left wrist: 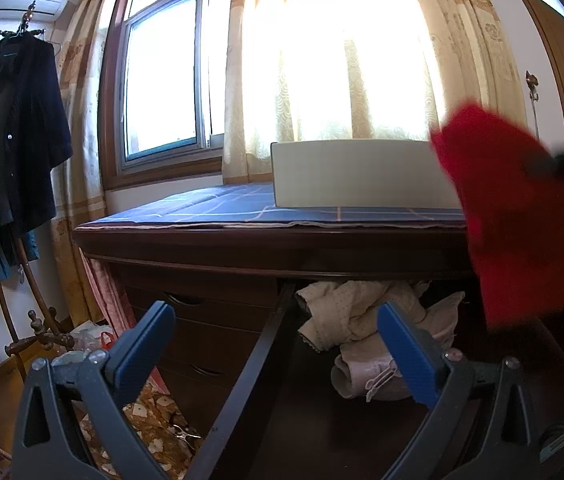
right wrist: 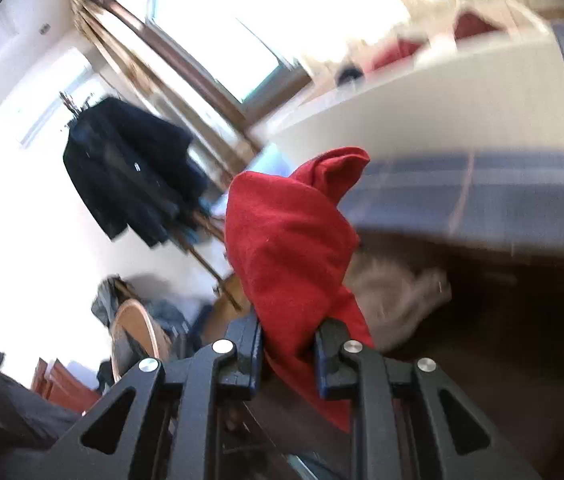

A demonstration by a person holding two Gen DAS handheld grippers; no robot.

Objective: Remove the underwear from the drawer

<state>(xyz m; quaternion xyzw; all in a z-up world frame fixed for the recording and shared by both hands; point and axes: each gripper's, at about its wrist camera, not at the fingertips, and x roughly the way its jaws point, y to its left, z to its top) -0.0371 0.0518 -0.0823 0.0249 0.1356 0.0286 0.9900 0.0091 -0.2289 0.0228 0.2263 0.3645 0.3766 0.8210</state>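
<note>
Your right gripper (right wrist: 288,344) has its jaws pinched close on a bunch of the red underwear (right wrist: 290,240), and the cloth hangs free of the drawer (left wrist: 265,344), clear above the heap left inside. Holding it by one gathered fold lets the rest drape down, so nothing drags on the drawer's front edge. In the left wrist view the same red piece (left wrist: 518,216) shows at about 3 o'clock, blurred, in front of the dresser top (left wrist: 282,236).

Your left gripper (left wrist: 277,344) has its jaws spread wide with nothing between them, and it points into the open drawer at 6 o'clock. That looks like a waiting pose, kept out of the path of the lift.

The drawer holds a loose pile of pale garments (left wrist: 362,320), cream and pinkish, crumpled together toward its right side; I can't tell how many pieces there are.

On the blue checked cloth (left wrist: 221,206) over the dresser top stands a white box (left wrist: 362,174) at about 1 o'clock. The right wrist view hints at red and dark things inside it, but they are too blurred to name.

The take-out itself looks nearly done, judging by how clear the red piece hangs.
</note>
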